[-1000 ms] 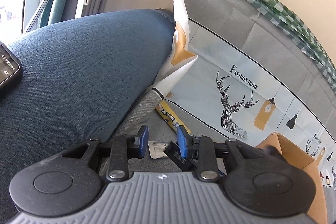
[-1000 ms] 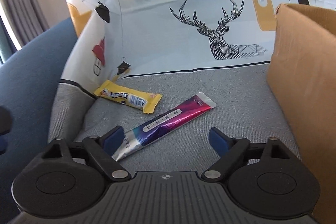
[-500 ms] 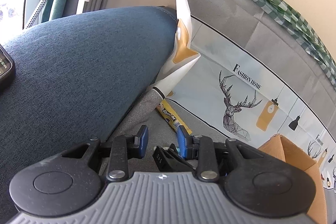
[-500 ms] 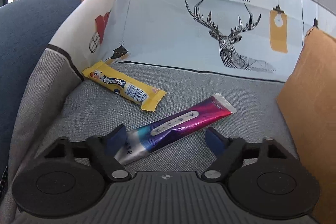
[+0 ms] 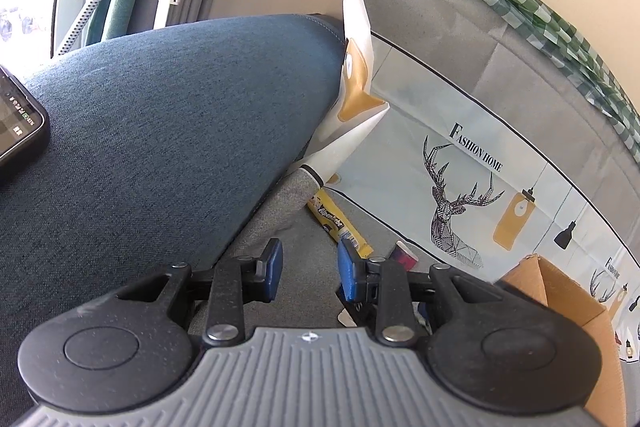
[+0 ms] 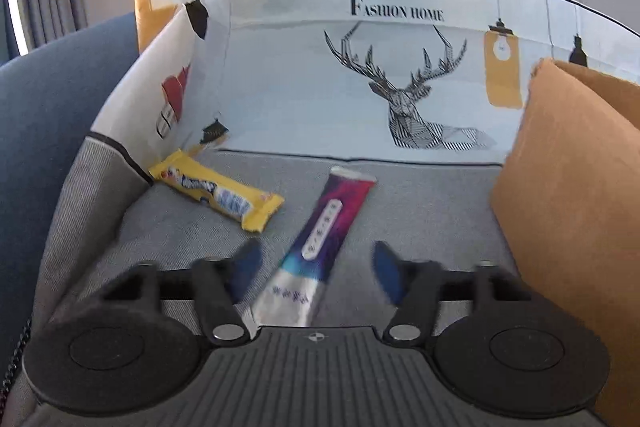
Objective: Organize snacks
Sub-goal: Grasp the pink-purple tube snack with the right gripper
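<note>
The right gripper (image 6: 316, 275) straddles the purple stick pack (image 6: 320, 231) at lower centre; its fingers have just been opening, stand wide and press nothing, probably lining up a pick. The yellow snack bar (image 6: 218, 195) lies left, beside the cloth bin (image 6: 280, 87). The left gripper (image 5: 310, 269), partly open, holds nothing.
</note>
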A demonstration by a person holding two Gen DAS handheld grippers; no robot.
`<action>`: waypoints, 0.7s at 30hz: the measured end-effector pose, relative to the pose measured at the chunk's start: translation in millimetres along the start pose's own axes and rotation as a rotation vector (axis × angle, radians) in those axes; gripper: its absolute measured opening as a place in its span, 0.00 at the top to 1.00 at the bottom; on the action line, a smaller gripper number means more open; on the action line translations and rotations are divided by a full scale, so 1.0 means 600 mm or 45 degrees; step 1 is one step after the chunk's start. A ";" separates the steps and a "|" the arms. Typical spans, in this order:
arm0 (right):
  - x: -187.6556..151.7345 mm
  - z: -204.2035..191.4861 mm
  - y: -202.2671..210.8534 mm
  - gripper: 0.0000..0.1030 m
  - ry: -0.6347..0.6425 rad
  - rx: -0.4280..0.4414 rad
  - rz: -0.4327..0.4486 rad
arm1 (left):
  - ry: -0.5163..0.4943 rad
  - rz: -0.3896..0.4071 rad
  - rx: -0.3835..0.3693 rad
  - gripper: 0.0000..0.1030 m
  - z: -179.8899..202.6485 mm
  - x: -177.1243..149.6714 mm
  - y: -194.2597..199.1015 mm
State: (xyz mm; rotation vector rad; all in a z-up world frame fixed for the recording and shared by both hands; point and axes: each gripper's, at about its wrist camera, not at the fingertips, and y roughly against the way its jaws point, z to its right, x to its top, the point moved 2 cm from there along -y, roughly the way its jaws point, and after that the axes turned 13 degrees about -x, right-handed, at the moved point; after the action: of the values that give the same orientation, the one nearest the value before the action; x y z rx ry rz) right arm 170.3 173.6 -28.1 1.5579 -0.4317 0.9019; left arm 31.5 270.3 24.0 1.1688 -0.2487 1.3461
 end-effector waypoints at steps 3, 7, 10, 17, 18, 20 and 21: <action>0.009 -0.011 -0.015 0.22 0.032 0.018 0.012 | -0.007 -0.005 0.000 0.68 0.003 -0.001 -0.004; 0.007 -0.025 -0.048 0.25 0.105 -0.013 -0.050 | -0.012 -0.013 -0.007 0.68 0.011 -0.001 -0.010; 0.001 -0.021 -0.061 0.41 0.105 -0.026 -0.055 | -0.015 -0.018 -0.010 0.68 0.014 -0.001 -0.014; -0.006 -0.009 -0.041 0.78 0.164 -0.016 -0.023 | -0.010 -0.013 0.002 0.68 0.014 -0.002 -0.013; -0.008 -0.004 -0.037 0.78 0.168 -0.018 -0.026 | -0.006 -0.010 0.005 0.68 0.013 -0.002 -0.012; -0.012 0.006 -0.026 0.79 0.177 -0.017 -0.040 | 0.003 -0.004 0.009 0.68 0.011 -0.001 -0.011; -0.015 0.011 -0.020 0.79 0.184 -0.013 -0.049 | 0.009 -0.004 0.008 0.68 0.010 0.000 -0.010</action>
State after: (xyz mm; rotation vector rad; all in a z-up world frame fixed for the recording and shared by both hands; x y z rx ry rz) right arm 175.2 168.0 -42.8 1.4755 -0.3014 0.9737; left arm 39.1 267.2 23.6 1.1691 -0.2371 1.3492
